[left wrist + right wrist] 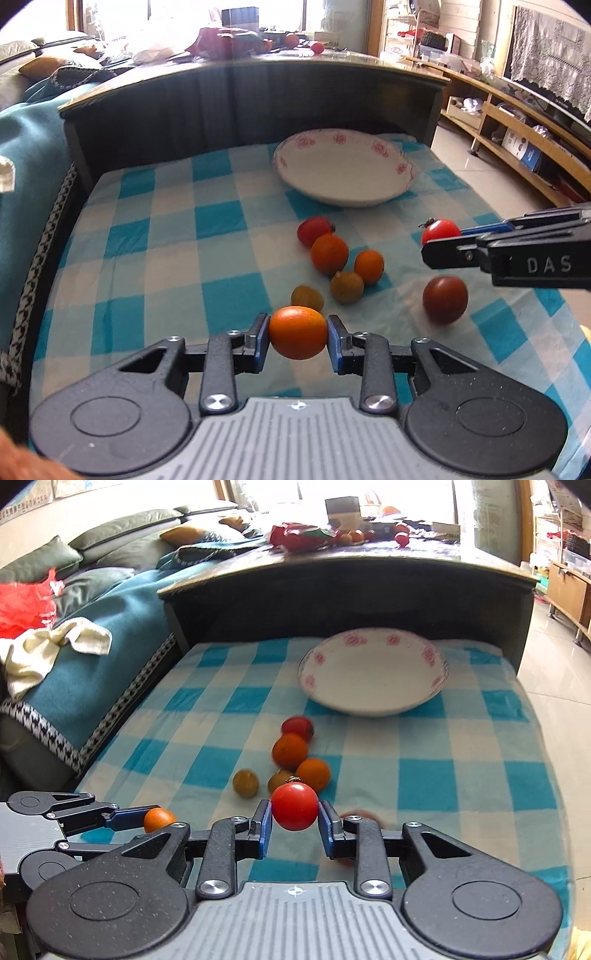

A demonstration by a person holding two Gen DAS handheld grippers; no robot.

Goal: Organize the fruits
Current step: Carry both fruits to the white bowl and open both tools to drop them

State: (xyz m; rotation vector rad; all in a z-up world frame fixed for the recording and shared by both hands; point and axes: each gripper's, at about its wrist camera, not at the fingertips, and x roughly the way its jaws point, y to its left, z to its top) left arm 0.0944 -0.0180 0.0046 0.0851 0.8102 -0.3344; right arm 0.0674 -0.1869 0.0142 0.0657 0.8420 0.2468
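Note:
My left gripper [297, 338] is shut on a small orange fruit [297, 331], held just above the blue-checked cloth [166, 258]. My right gripper [295, 816] is shut on a red cherry tomato [294, 806], also lifted off the cloth. Each gripper shows in the other's view: the right gripper [439, 242] from the right edge, the left gripper [149, 819] at the lower left. A white plate with pink flowers [343, 173] sits beyond, with nothing in it. Loose between us and the plate lie a red tomato [314, 230], two orange fruits [329, 254], two yellowish ones [346, 287] and a dark tomato [445, 300].
A dark wooden headboard-like wall [258, 103] rises right behind the plate, with a cluttered top. A teal blanket [110, 635] with a cream towel [55, 646] lies to the left. The cloth's right edge drops to a tiled floor [554, 672].

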